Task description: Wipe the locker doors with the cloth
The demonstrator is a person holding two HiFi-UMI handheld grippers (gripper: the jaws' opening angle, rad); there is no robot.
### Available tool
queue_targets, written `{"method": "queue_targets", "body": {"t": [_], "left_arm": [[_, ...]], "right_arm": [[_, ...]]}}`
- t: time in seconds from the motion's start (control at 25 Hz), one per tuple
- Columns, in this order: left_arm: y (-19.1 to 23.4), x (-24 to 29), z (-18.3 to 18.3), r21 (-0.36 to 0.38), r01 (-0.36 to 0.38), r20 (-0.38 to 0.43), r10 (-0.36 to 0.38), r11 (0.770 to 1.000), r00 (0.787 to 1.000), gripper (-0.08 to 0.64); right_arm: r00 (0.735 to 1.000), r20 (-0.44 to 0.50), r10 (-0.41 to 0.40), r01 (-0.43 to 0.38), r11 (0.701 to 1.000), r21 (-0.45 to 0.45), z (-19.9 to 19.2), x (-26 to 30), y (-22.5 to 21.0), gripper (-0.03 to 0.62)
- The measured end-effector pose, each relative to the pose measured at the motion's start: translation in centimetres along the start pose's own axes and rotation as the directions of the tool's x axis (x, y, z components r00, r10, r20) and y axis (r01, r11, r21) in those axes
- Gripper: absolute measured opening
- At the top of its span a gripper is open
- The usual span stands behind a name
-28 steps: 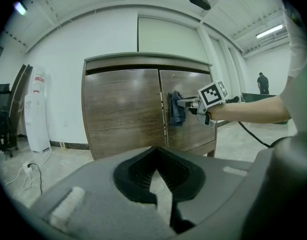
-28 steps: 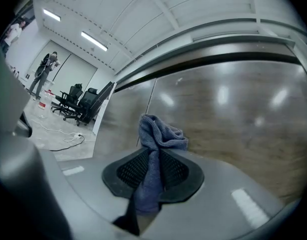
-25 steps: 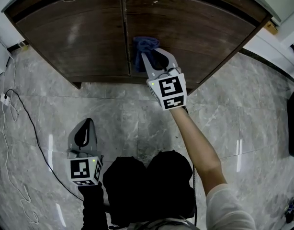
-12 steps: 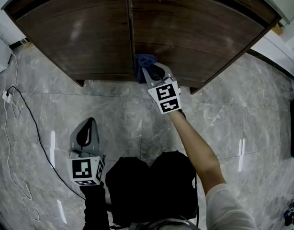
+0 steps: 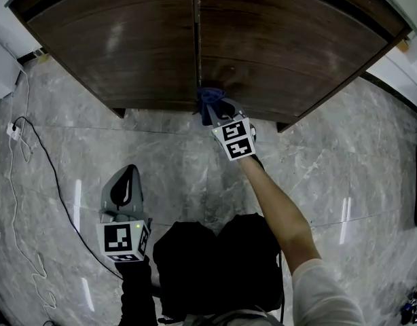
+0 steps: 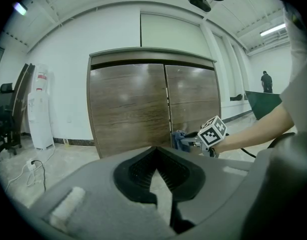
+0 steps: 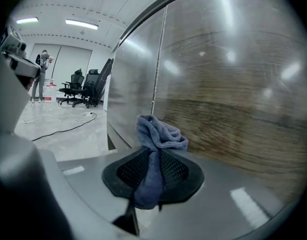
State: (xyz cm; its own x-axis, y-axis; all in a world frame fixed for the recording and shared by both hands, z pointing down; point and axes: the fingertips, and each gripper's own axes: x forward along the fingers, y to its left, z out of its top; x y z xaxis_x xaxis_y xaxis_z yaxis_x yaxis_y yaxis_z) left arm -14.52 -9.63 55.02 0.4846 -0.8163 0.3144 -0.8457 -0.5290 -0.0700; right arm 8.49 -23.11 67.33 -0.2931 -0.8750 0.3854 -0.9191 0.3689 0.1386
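Note:
The dark brown wooden locker has a left door [image 5: 120, 39] and a right door [image 5: 297, 39]. My right gripper [image 5: 212, 104] is shut on a bunched blue cloth [image 5: 208, 95], which presses on the right door's lower part, just right of the seam between the doors. In the right gripper view the cloth [image 7: 159, 134] sticks out past the jaws of the right gripper [image 7: 156, 156] against the wood. My left gripper [image 5: 124, 179] hangs low near my body, shut with nothing in it, and points at the locker from a distance. The left gripper view shows the left gripper [image 6: 156, 151] and the cloth [image 6: 179, 139].
A black cable and a power socket [image 5: 13, 132] lie on the grey marble floor at the left. A white water dispenser [image 6: 39, 109] stands left of the locker. Office chairs [image 7: 86, 86] and a standing person [image 7: 41, 76] are far off. My dark legs [image 5: 215, 263] show below.
My right gripper has slid the cloth down the right door, from mid-height to near its bottom edge. The left gripper has stayed where it was.

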Motion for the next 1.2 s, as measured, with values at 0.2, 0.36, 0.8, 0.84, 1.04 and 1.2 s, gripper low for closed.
{"method": "queue_targets", "body": {"t": [0.2, 0.36, 0.8, 0.84, 1.04, 1.2], "left_arm": [[0.3, -0.3, -0.3, -0.006, -0.005, -0.003, 0.005, 1.000, 1.000, 0.002], [0.3, -0.4, -0.1, -0.014, -0.003, 0.004, 0.003, 1.000, 1.000, 0.002], [0.2, -1.0, 0.5, -0.032, 0.005, 0.024, -0.004, 0.999, 1.000, 0.003], [0.2, -1.1, 0.6, -0.032, 0.004, 0.026, -0.003, 0.999, 1.000, 0.002], [0.4, -1.3, 0.6, -0.032, 0.004, 0.028, -0.003, 0.999, 1.000, 0.002], [0.3, -1.3, 0.8, -0.029, 0.008, 0.031, -0.007, 1.000, 0.999, 0.002]], "right_arm": [[1.000, -0.001, -0.001, 0.001, 1.000, 0.001, 0.8, -0.2, 0.3, 0.069], [0.996, 0.087, -0.008, 0.011, 0.999, -0.039, 6.4, -1.8, 0.0, 0.067], [0.961, 0.272, -0.046, 0.062, 0.997, -0.051, 22.3, -6.4, -1.4, 0.066], [0.959, 0.279, -0.048, 0.066, 0.996, -0.054, 23.0, -6.6, -1.4, 0.066], [0.950, 0.306, -0.059, 0.081, 0.995, -0.059, 25.3, -7.4, -1.7, 0.067], [0.942, 0.329, -0.059, 0.087, 0.994, -0.070, 27.7, -8.2, -1.9, 0.067]]}}
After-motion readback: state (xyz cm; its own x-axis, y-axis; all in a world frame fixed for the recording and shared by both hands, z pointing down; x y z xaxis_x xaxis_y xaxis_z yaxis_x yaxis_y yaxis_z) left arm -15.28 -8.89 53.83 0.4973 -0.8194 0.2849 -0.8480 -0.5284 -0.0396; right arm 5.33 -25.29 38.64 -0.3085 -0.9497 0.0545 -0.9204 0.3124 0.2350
